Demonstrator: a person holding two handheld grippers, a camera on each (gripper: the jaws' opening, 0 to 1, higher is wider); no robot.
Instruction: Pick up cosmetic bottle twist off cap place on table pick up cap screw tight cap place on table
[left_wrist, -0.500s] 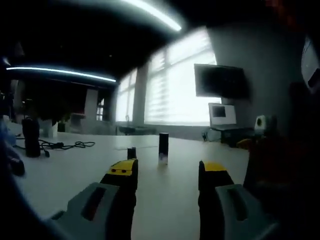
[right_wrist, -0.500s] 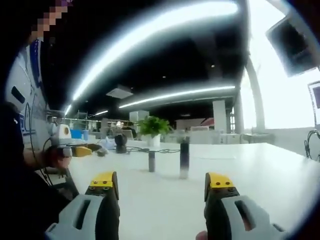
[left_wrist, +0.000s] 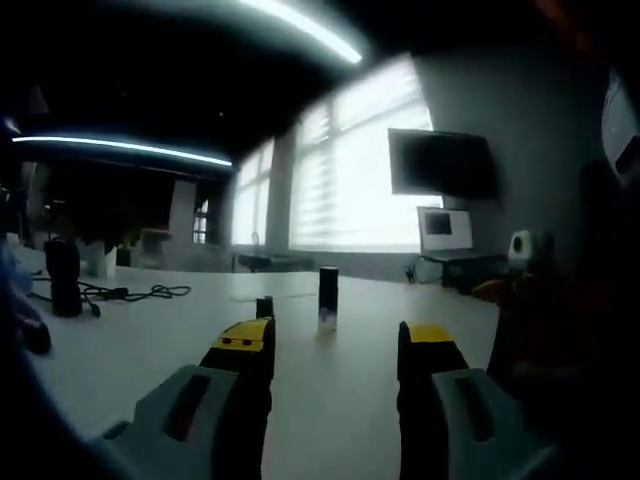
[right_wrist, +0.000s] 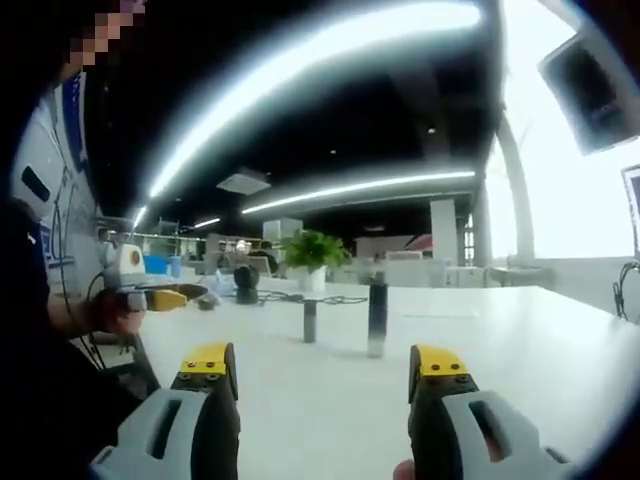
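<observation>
Cosmetic bottle (left_wrist: 327, 296): it stands upright on the white tabletop (left_wrist: 150, 340), ahead of my left tongs (left_wrist: 335, 345) and between their two jaws as the left gripper view shows it. In the right gripper view the same bottle (right_wrist: 377, 317) is ahead of my right tongs (right_wrist: 322, 372), a little right of the middle.
Look of the bottle: a slim, tall cylinder, dark in the upper part and paler at the bottom. I cannot tell from here where the cap ends and the body begins.
Small dark cylinder (right_wrist: 310, 320): it stands just beside the bottle, lower than it. In the left gripper view it (left_wrist: 264, 306) is partly hidden behind my left jaw. It may be a loose cap or a second small item; I cannot tell which.
Left tongs: wide, holding nothing, low over the tabletop.
Right tongs: wide too, nothing between the jaws.
Change since half a second ago: in the right gripper view the bottle and the small cylinder sit slightly more to the right and look a bit larger, so my right hand has drifted a little nearer. The left gripper view is almost the same as before.
Meaning for the task: I judge the first pick-up is not yet done; both tongs are apart from the bottle.
Other things: a black cable (left_wrist: 130, 292) lies on the tabletop, and a green plant (right_wrist: 312, 251) stands far behind.
</observation>
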